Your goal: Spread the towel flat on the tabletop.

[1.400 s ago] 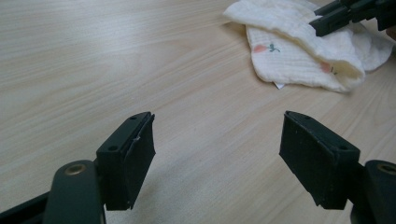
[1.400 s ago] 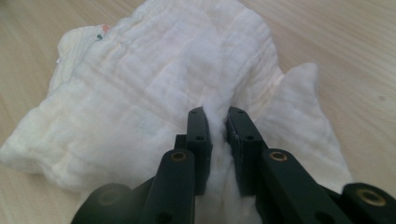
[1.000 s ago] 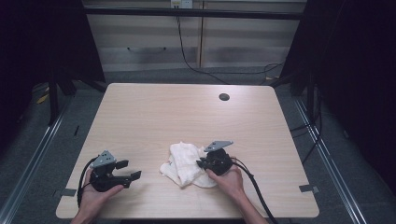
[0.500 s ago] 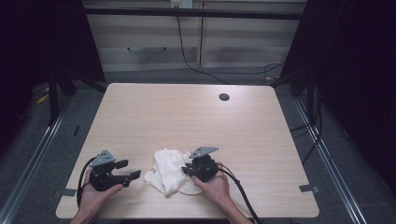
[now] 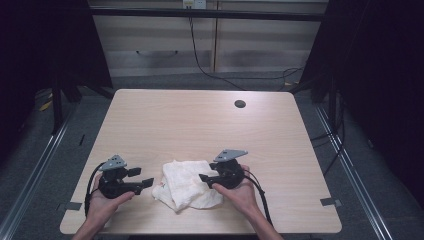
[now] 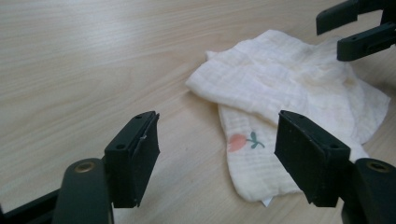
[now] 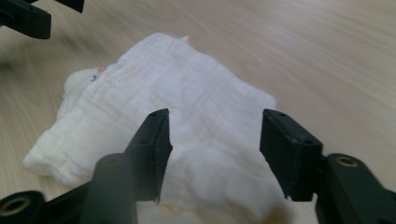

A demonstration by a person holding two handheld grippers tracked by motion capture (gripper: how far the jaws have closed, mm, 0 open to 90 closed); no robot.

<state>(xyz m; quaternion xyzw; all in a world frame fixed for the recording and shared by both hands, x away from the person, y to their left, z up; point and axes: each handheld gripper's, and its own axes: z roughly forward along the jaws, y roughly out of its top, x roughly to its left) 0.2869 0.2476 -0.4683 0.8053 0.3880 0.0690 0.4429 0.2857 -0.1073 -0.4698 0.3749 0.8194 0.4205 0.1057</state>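
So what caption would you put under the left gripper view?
Open left gripper facing a folded white cloth with a small flower print on a wooden table.

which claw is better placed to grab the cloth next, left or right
Right, probably. The right claw is open with its jaws over the white cloth. The left claw, also open, sits beside the cloth's edge over bare table.
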